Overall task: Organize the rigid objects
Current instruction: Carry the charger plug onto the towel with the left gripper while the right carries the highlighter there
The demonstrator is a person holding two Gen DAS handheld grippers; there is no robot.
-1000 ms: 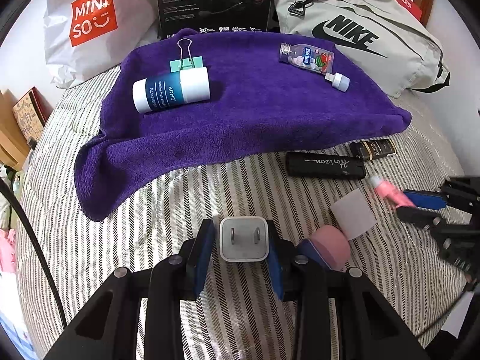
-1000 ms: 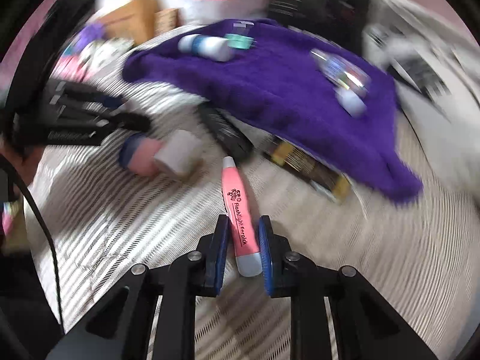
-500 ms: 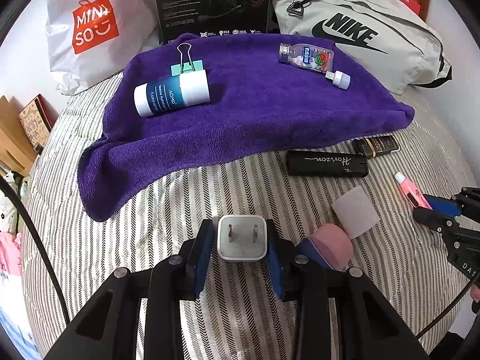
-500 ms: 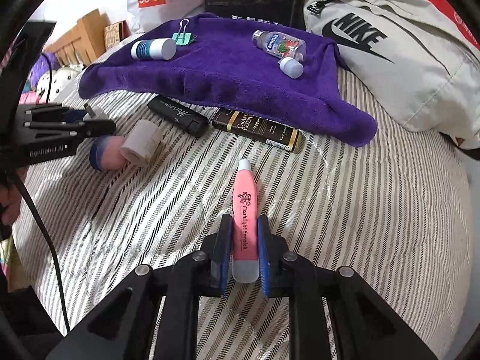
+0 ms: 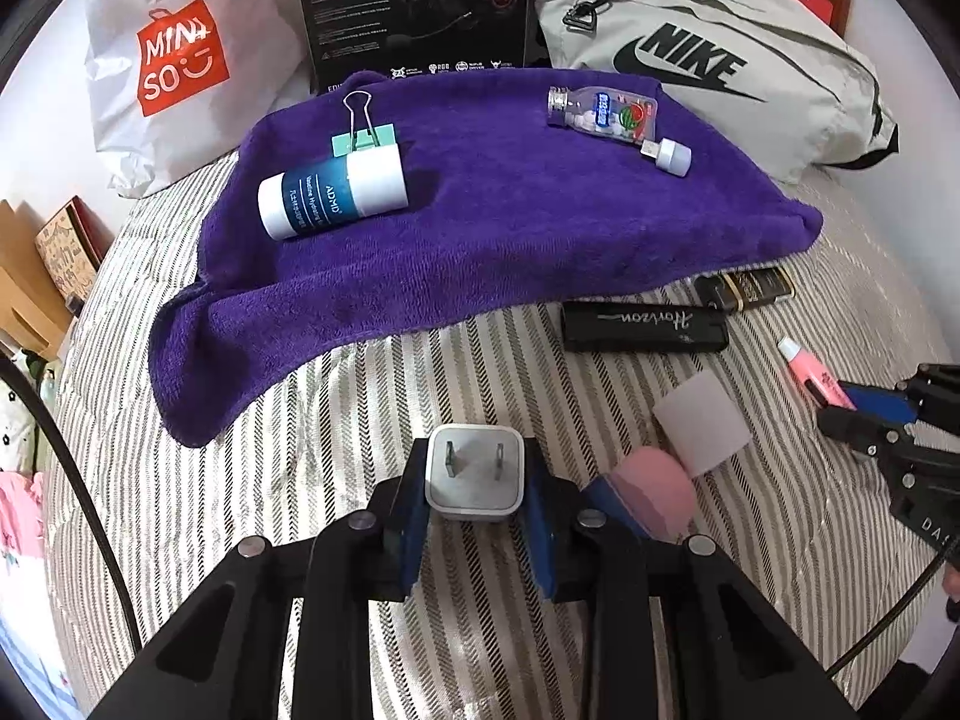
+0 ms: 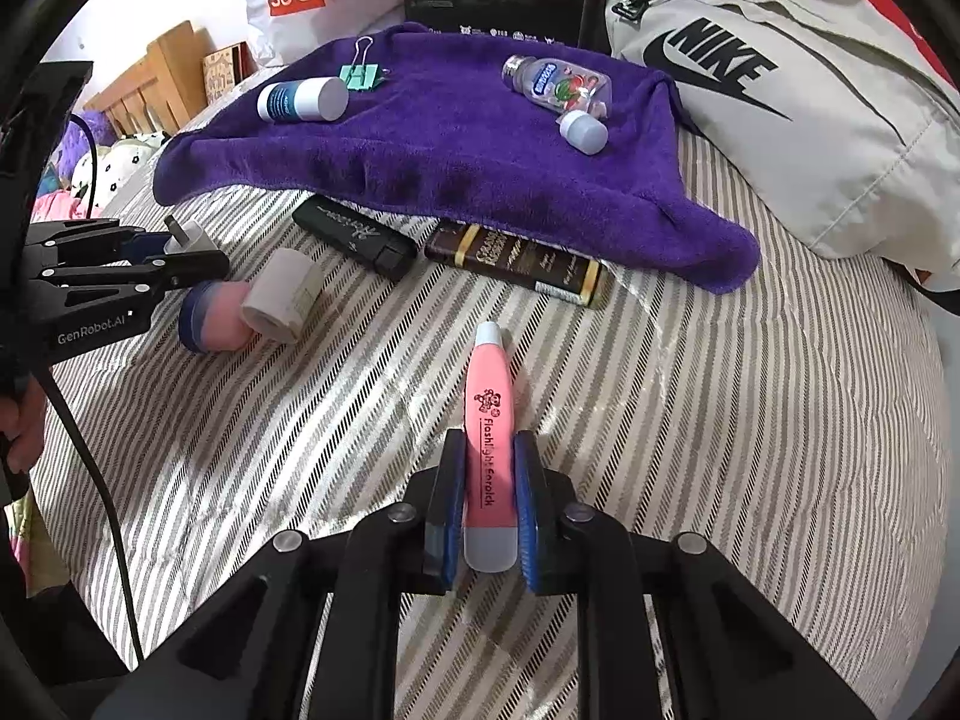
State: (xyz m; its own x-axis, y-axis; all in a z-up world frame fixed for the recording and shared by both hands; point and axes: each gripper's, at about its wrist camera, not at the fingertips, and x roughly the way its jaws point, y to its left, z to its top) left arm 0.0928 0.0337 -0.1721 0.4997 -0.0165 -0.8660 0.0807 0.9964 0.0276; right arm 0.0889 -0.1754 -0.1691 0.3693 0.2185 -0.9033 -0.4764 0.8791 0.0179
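My left gripper (image 5: 475,463) holds a white charger plug (image 5: 474,477), prongs facing up, just above the striped bedcover; its jaws are closing and the pads press both sides. In my right gripper (image 6: 489,444), shut, sits a pink earpick pen (image 6: 489,396), pointing away, low over the bed. A purple towel (image 5: 510,228) lies beyond with a blue-and-white tube (image 5: 333,195), a green binder clip (image 5: 363,135), a clear candy bottle (image 5: 603,114) and a small white cap (image 5: 672,155). The right gripper (image 5: 864,414) shows at the left wrist view's right edge.
On the bedcover near the towel's front edge lie a black case (image 5: 645,329), a dark gold-trimmed box (image 6: 516,264), a white roll (image 5: 702,423) and a pink-and-blue cylinder (image 5: 654,498). Behind stand a white shopping bag (image 5: 174,60), a black carton (image 5: 414,6) and a grey bag (image 5: 720,60).
The right gripper with the pink pen has swung rightward and away from the white roll, and its view has steadied from blur. The left gripper stays put with the charger plug.
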